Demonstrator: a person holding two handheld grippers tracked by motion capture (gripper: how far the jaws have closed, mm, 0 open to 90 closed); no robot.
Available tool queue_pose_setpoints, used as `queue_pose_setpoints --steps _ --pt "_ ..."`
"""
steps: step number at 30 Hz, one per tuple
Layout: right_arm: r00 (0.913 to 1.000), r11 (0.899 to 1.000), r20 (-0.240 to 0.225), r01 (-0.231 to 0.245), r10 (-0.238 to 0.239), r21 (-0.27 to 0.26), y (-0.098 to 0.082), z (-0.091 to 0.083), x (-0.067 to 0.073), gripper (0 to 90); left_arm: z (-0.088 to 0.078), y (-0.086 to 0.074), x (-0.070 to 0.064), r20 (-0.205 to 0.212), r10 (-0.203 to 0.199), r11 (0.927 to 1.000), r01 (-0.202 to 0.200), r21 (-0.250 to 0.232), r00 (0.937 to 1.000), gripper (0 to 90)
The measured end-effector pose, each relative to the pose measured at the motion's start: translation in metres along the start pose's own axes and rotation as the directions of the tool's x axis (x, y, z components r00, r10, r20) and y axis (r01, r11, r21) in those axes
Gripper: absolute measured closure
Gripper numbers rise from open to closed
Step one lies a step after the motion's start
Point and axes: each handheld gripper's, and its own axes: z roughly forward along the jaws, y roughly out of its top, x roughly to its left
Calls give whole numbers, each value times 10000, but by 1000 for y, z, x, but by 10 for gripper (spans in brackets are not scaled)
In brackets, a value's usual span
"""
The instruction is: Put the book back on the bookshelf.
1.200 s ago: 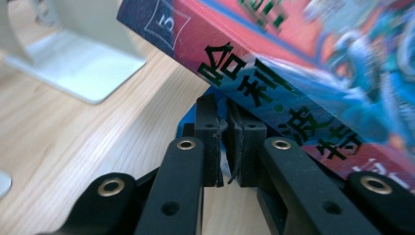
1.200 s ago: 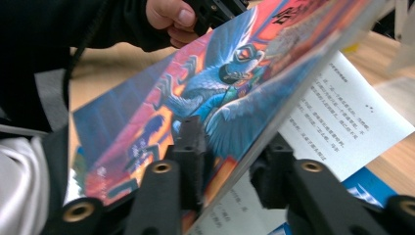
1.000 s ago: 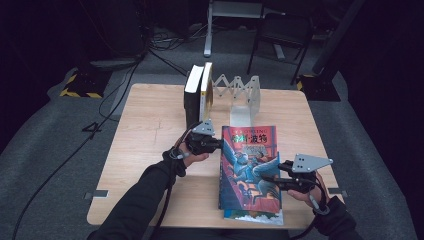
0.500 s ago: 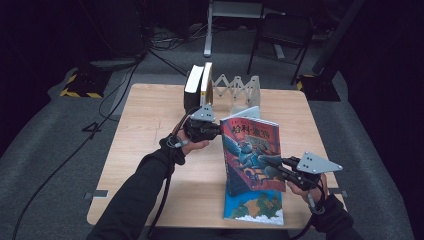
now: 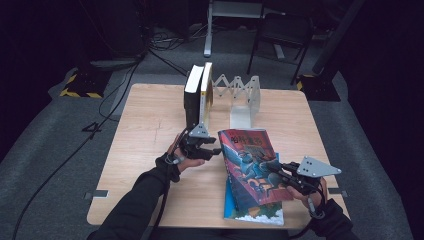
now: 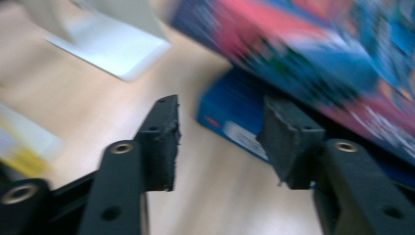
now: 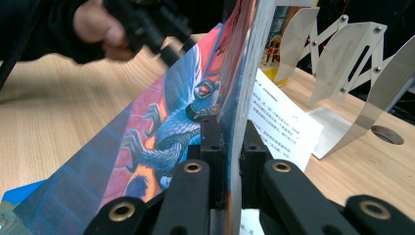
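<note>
Book [image 5: 252,167]: glossy illustrated cover, flat rectangle, tilted up.
Right gripper [image 7: 229,147]: clamped on book's edge.
Left gripper [image 6: 222,139]: jaws just opening, nothing between, beside book.

Left gripper [image 5: 212,150] hovers low at mid-table, its jaws just opening with nothing between them; right gripper [image 5: 280,176] sits tilted near the table's near right, jaws clamped tight, both forearms reaching in.

blurred book cover [image 6: 313,54]
</note>
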Motion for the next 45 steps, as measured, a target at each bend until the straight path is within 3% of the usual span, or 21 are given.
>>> queue_pose_setpoints --steps 1,2,3,4,6,9,12,18,21,23,26,27,30,32,34,35,37,39,40,42,45 --pt "10000 10000 0 0 0 0 0 0 0 842 0 0 0 0 0 10000 0 0 10000 442" --pt "10000 10000 27 -39 39 9 0 0 0 842 2 -5 -4 468 -90 9999 85 102 9989 442" --pt "10000 10000 35 -44 44 30 0 1 0 842 4 -7 -8 591 47 9996 -63 275 9982 398" --pt "10000 10000 76 4 -4 42 -1 1 0 841 5 -8 -16 567 157 9993 -176 335 9983 333" --pt "9999 10000 131 36 -37 71 0 2 1 841 6 -8 -18 467 184 9991 -201 362 9987 320" --pt "9998 10000 195 73 -74 68 0 1 1 840 2 -10 -20 1046 -219 9995 195 241 9943 247" --pt "9997 9999 237 88 -89 59 0 2 2 840 1 -13 -25 1322 -431 9991 419 114 9903 229" --pt "9994 9997 253 232 -233 23 0 2 3 839 8 -11 -39 1386 -691 9975 705 -55 9879 211" --pt "9991 9994 241 354 -354 -3 1 3 5 838 17 -5 -49 950 -651 9977 667 -140 9933 199" --pt "9987 9989 199 463 -463 -21 1 2 7 838 24 -6 -45 865 -1274 9909 1307 -333 9881 186" --pt "9983 9984 139 568 -566 -87 5 4 9 838 30 -7 -36 757 -2117 9734 2172 -734 9744 191" --pt "9978 9978 124 656 -655 -104 7 5 11 838 32 -8 -33 857 -2292 9681 2362 -831 9696 196" --pt "9967 9968 136 798 -796 -102 10 5 13 837 31 -7 -30 894 -2381 9637 2467 -1023 9671 206" --pt "9975 9970 167 697 -691 -338 10 2 11 832 25 -5 -28 946 -2252 9596 2375 -1508 9697 312" --pt "9976 9969 203 674 -667 -395 10 0 9 831 16 1 -27 823 -2043 9575 2166 -1903 9755 343" --pt "9978 9963 265 630 -616 -581 12 -3 7 828 8 9 -28 687 -1828 9542 1938 -2281 9807 411" --pt "9979 9964 284 600 -584 -603 13 -4 7 828 3 14 -29 621 -1698 9507 1801 -2525 9835 439" --pt "9974 9938 342 663 -635 -888 16 -7 5 823 -9 28 -33 283 -1239 9482 1268 -2913 9919 536" --pt "9974 9938 342 663 -635 -888 16 -7 5 823 -9 28 -33 283 -1239 9482 1268 -2913 9919 556" --pt "9977 9919 361 613 -576 -1108 18 -10 4 821 -18 39 -36 36 -911 9417 873 -3250 9958 581" --pt "9980 9894 272 596 -565 -1320 20 -14 3 811 -28 53 -42 -299 -259 9383 139 -3457 9992 630"
